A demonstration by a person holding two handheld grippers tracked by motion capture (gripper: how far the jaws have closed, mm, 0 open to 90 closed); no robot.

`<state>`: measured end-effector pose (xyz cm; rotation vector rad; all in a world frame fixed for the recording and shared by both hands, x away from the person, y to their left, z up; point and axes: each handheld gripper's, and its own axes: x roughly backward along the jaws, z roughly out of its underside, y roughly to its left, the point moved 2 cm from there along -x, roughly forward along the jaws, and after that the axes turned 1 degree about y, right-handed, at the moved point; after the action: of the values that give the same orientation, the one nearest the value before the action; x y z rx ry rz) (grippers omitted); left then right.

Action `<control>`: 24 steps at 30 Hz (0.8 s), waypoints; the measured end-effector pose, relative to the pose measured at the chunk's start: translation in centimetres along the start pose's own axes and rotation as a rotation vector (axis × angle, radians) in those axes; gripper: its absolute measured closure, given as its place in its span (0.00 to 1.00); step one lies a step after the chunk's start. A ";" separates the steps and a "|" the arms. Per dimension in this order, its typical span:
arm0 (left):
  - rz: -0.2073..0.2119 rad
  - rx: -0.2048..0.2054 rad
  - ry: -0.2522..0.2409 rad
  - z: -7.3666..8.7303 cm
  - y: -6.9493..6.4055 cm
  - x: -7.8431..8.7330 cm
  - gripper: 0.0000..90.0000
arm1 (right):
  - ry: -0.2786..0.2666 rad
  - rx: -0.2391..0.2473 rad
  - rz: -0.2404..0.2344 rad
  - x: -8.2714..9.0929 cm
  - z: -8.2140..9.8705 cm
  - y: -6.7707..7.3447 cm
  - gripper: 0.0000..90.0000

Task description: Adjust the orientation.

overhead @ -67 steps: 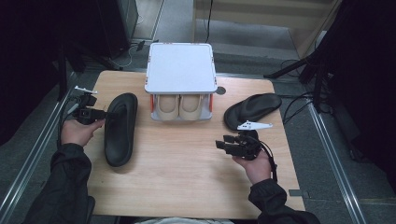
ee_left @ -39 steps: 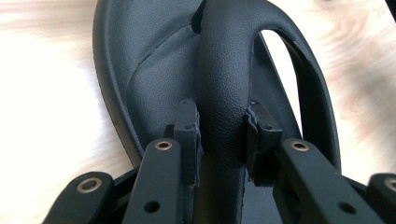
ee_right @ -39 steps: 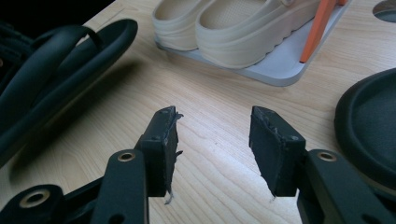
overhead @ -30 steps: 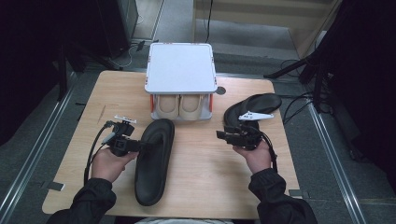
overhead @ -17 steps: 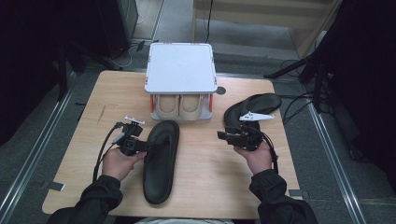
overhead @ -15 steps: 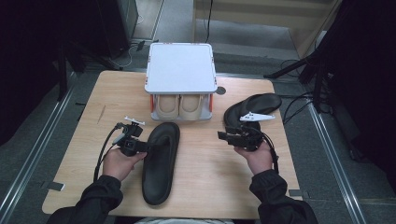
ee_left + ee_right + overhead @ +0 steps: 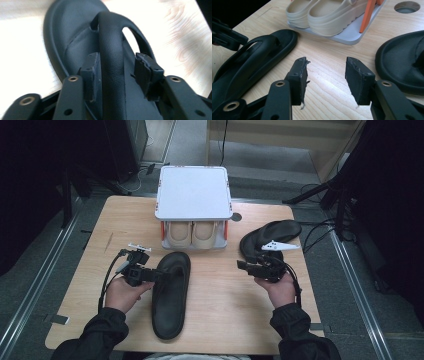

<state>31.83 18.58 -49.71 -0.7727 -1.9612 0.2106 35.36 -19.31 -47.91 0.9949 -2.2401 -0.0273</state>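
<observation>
The black sandal (image 7: 171, 295), laid toe toward the rack (image 7: 194, 192) near the table's (image 7: 230, 320) front edge, is being released by the left gripper (image 7: 159, 275), whose jaws have just been opening around its strap (image 7: 112, 67), while the right gripper (image 7: 243, 266) is held spread, empty.

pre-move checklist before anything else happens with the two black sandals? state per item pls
1. Left gripper released: its jaws have just been opening; the strap of the near black sandal runs between the pads, with a gap at the right pad, while contact at the left pad is unclear. Cannot tell.
2. Near sandal lies flat on the table, toe toward the rack: ok.
3. Right gripper open, nothing between its jaws: ok.
4. Second black sandal lies just beyond the right gripper, unobstructed: ok.
5. Rack's lower shelf holds the beige shoes; room for more there: cannot tell.
</observation>
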 end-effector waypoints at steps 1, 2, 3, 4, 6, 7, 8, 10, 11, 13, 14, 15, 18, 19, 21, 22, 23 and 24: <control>-0.006 -0.003 -0.006 0.0 0.0 0.2 0.58 | -0.001 -0.006 -0.002 0.1 0.0 -0.1 0.59; -0.010 -0.008 -0.016 -0.1 0.0 0.5 0.57 | 0.002 -0.009 0.000 0.1 0.0 -0.1 0.60; -0.014 -0.011 -0.022 -0.1 0.0 0.7 0.56 | -0.001 -0.008 0.002 0.2 0.0 -0.2 0.60; -0.014 -0.011 -0.023 -0.1 0.1 0.8 0.53 | -0.001 -0.010 0.004 0.3 -0.1 -0.3 0.60; -0.014 -0.030 -0.019 -0.1 0.3 1.0 0.50 | -0.003 -0.012 0.009 0.6 -0.1 -0.6 0.60; -0.028 -0.049 -0.020 0.0 0.3 1.1 0.49 | -0.007 -0.015 0.008 0.7 -0.2 -0.6 0.60; -0.033 -0.057 -0.020 0.0 0.4 1.1 0.48 | -0.016 -0.017 0.008 1.0 -0.3 -0.8 0.60; -0.039 -0.065 -0.021 0.1 0.6 1.2 0.45 | -0.027 -0.022 0.015 1.6 -0.4 -1.2 0.60; -0.041 -0.067 -0.023 0.1 0.7 1.3 0.44 | -0.030 -0.024 0.024 1.8 -0.4 -1.4 0.61; -0.044 -0.068 -0.026 0.0 1.0 1.4 0.43 | -0.037 -0.031 0.035 2.3 -0.5 -1.9 0.61; -0.041 -0.061 -0.029 0.0 1.1 1.5 0.42 | -0.038 -0.032 0.046 2.5 -0.5 -2.2 0.62; -0.043 -0.060 -0.033 0.0 1.2 1.5 0.41 | -0.036 -0.035 0.054 2.7 -0.6 -2.4 0.62; -0.040 -0.067 -0.032 0.0 1.5 1.6 0.41 | -0.039 -0.045 0.065 3.1 -0.6 -3.2 0.65; -0.040 -0.063 -0.032 -0.1 1.5 1.5 0.41 | -0.038 -0.049 0.071 3.2 -0.6 -3.5 0.65; -0.036 -0.057 -0.035 -0.1 1.6 1.4 0.40 | -0.033 -0.042 0.087 3.2 -0.7 -3.9 0.65; -0.033 -0.056 -0.036 -0.1 1.6 1.4 0.40 | -0.029 -0.036 0.101 3.2 -0.7 -4.2 0.65; -0.034 -0.059 -0.035 -0.1 1.7 1.4 0.40 | -0.028 -0.033 0.109 3.2 -0.8 -4.4 0.65; -0.038 -0.063 -0.036 -0.1 1.7 1.4 0.40 | -0.025 -0.034 0.113 3.1 -0.8 -4.7 0.66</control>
<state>32.23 20.75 -49.40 -0.7768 -2.0233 0.1415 37.41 -24.55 -46.81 0.8528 -2.3076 -0.0274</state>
